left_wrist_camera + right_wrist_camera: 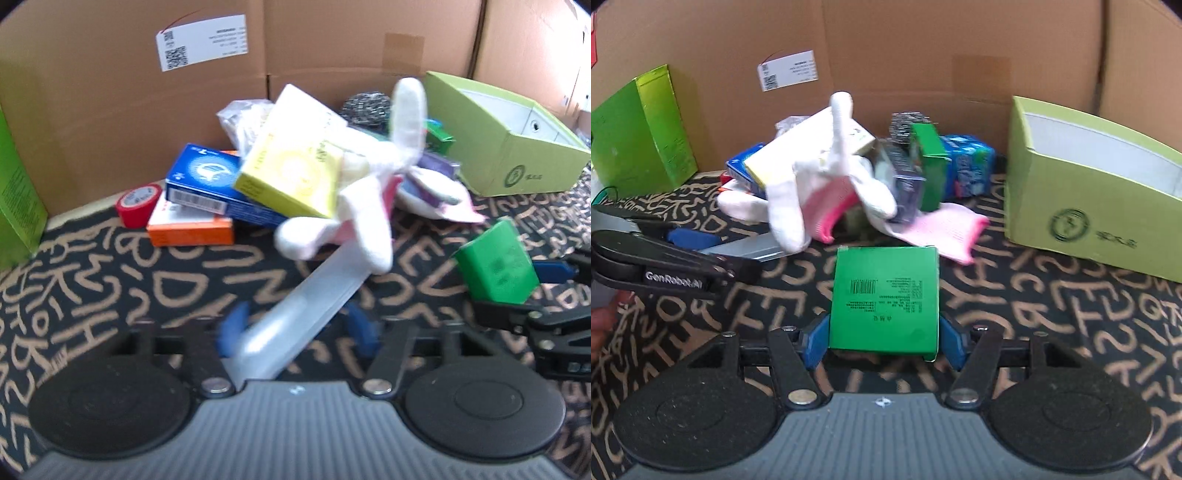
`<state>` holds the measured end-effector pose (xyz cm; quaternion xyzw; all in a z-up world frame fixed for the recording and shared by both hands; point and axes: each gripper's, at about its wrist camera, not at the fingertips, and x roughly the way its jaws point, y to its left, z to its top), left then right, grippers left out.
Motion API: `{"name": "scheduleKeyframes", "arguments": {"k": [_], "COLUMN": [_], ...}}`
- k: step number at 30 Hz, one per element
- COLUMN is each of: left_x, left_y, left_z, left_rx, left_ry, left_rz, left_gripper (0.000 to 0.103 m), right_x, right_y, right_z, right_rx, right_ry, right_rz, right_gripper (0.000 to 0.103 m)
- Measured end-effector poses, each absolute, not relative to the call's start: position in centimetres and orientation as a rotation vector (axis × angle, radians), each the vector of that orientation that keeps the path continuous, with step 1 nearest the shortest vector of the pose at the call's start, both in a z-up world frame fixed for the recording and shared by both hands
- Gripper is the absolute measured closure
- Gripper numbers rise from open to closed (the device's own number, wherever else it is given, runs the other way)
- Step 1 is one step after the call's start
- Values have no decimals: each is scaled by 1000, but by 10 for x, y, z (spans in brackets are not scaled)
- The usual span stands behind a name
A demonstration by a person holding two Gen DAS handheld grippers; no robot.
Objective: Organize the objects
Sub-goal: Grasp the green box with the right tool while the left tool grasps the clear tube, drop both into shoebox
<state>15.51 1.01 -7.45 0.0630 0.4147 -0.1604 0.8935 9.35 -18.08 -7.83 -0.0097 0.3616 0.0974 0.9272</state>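
Risk sits mostly with the left gripper (295, 328), as we read it. Its blue fingers (360, 325) are blurred, and between them rises a translucent, pale stick-like thing (306, 306) with a white glove (354, 221) draped over its far end; the fingers look closed on the stick, though the blur keeps us from being sure. The glove hangs loose, touching or just beside the yellow box (291, 162) that leans on the blue box (207, 181). We judge that a quick swing could shed the glove, or drag the yellow box off the pile so it tumbles onto the orange box (188, 229) and the red tape roll (136, 205).

Our right gripper (884, 339) holds the green box (884, 299) squarely, 2 blue fingers (816, 343) pressed on its 2 sides, narrowed to the box's width. That grip looks firm, yet it catches only the near end of the box, so a tilt could let it pivot.

A light green bin (1086, 206) stands to the right on the patterned table (1052, 314), open at the top, well apart from the green box. We suppose the box is bound there; the bin's high near wall could clip it if carried low. The 2 grippers are near each other, so crossing paths could knock them together.
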Motion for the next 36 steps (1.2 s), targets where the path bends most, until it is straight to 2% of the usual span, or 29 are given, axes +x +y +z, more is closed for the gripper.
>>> {"name": "scheduleKeyframes", "arguments": {"k": [2,4,5,6,7,8,9,10,11,12,13,17,24,30,36], "left_x": [144,132,128,126,126,128,131,135,136,136,135,122,105,151,211], "left_y": [11,10,7,3,0,-3,-5,-6,-7,-8,-8,-8,-40,-109,-194], "left_z": [-69,-66,-65,-64,-63,-63,-64,-67,-67,-66,-63,-50,22,72,77], "left_rx": [99,78,87,106,127,140,143,139,133,130,113,47,-3,1,25], "left_ry": [895,906,897,880,862,852,861,878,866,864,870,881,717,615,577], "left_rz": [-334,-360,-339,-310,-279,-258,-253,-262,-257,-253,-260,-318,-508,-594,-611], "left_gripper": [68,68,63,46,39,36,37,45,53,72,76,77,77,76,76], "right_x": [90,89,90,91,92,94,96,98,99,100,99,84,64,97,155], "right_y": [-185,-189,-190,-188,-186,-182,-180,-179,-180,-182,-184,-198,-252,-311,-347], "right_z": [-80,-81,-82,-83,-83,-84,-86,-88,-89,-89,-88,-79,-19,24,18], "right_rx": [-31,-26,-22,-25,-37,-54,-68,-77,-74,-68,-63,-35,-25,-31,-60], "right_ry": [729,724,722,718,713,708,706,705,700,698,699,687,547,468,484], "right_rz": [184,181,184,186,190,193,193,196,203,211,217,245,188,29,-79], "right_gripper": [38,38,38,38,38,38,38,38,38,38,38,39,39,39,39]}}
